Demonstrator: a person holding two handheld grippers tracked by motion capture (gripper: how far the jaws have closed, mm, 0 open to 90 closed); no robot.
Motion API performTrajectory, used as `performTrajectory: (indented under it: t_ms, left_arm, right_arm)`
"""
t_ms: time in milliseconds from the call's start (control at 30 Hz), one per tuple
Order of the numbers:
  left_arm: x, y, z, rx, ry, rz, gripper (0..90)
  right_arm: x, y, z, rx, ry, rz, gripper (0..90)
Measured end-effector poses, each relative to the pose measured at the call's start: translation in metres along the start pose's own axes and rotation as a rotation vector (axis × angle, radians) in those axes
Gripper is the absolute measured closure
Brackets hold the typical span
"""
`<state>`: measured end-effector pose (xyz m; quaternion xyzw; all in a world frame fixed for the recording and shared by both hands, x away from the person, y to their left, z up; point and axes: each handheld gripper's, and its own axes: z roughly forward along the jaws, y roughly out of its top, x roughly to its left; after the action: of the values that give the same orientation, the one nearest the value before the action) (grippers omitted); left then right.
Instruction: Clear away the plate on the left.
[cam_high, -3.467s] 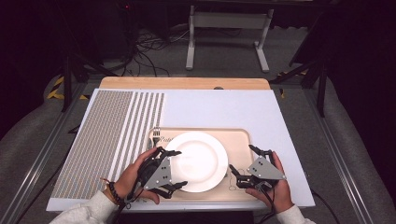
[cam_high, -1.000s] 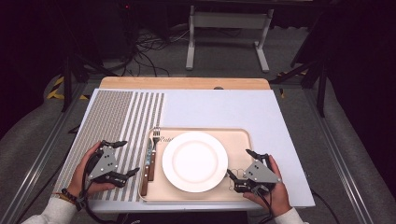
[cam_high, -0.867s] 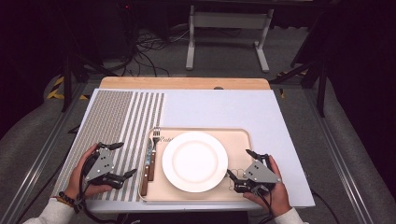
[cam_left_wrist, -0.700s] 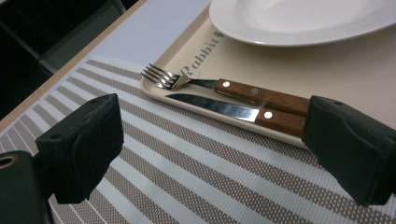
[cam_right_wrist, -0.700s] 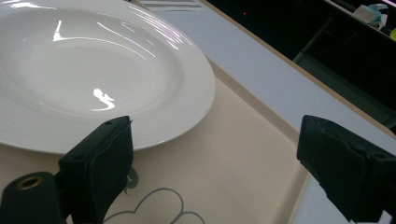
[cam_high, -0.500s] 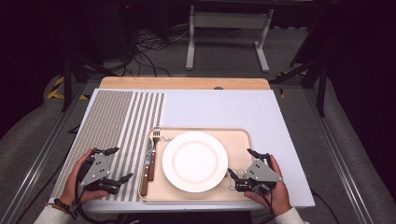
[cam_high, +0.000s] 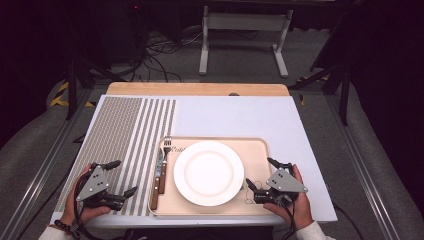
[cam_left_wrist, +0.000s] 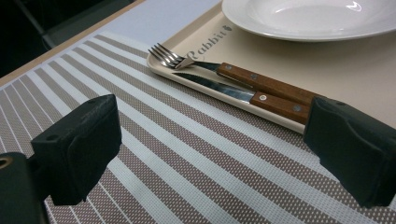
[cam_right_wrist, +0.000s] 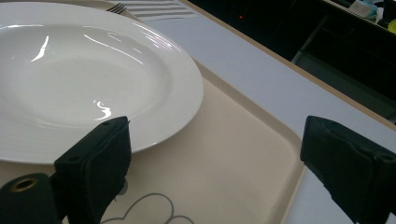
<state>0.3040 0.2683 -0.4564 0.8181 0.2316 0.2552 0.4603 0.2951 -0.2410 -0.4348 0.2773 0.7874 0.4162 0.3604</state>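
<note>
A white plate (cam_high: 208, 172) rests in the middle of a beige tray (cam_high: 252, 150). A fork (cam_high: 165, 150) and a knife (cam_high: 156, 185), both with wooden handles, lie side by side along the tray's left rim. My left gripper (cam_high: 125, 176) is open over the striped placemat (cam_high: 135, 125), left of the tray, holding nothing. In the left gripper view its jaws (cam_left_wrist: 215, 149) stand wide apart, facing the fork (cam_left_wrist: 177, 58) and knife (cam_left_wrist: 224, 88). My right gripper (cam_high: 259, 172) is open at the tray's right end, beside the plate (cam_right_wrist: 84, 79), with nothing between its jaws (cam_right_wrist: 219, 163).
The tray sits on a pale blue mat (cam_high: 240, 115) over a wooden table (cam_high: 200, 89). Beyond the table's far edge are a white stand (cam_high: 245, 30) and cables on the floor (cam_high: 160, 50). Metal rails (cam_high: 40, 165) run along both sides.
My left gripper has drawn back from the plate, moving left and toward the near edge, onto the striped placemat. The right gripper has stayed in place.
</note>
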Motion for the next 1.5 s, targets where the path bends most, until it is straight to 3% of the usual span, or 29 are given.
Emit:
performTrajectory:
  t_ms: [133, 467, 700, 867, 967, 1300, 1500]
  left_arm:
    - [0.000, 0.000, 0.001, -0.001, 0.008, -0.011, 5.3]
    - [-0.002, 0.002, 0.002, -0.003, -0.001, 0.030, 5.0]
    - [-0.002, 0.003, 0.002, -0.012, -0.002, 0.036, 5.2]
    - [-0.002, 0.005, 0.005, -0.017, -0.001, 0.018, 5.3]
    - [-0.003, 0.007, 0.006, -0.013, 0.002, 0.033, 5.1]
    - [0.003, 0.006, 0.011, -0.005, 0.000, 0.018, 5.2]
    - [0.006, 0.004, 0.012, 0.011, 0.010, 0.006, 5.2]
  right_arm:
    - [-0.001, 0.001, -0.001, -0.009, 0.001, 0.001, 9.9]
    - [0.004, 0.003, -0.005, -0.004, -0.011, -0.002, 10.0]
    - [0.005, 0.004, -0.004, 0.002, -0.018, 0.001, 10.1]
    - [0.004, 0.004, -0.004, 0.000, -0.017, 0.015, 10.1]
    - [0.004, 0.004, -0.004, 0.002, -0.018, 0.014, 10.1]
    - [0.001, 0.000, -0.002, 0.019, -0.014, 0.033, 10.2]
    - [-0.005, -0.003, -0.001, 0.012, -0.017, 0.071, 10.2]
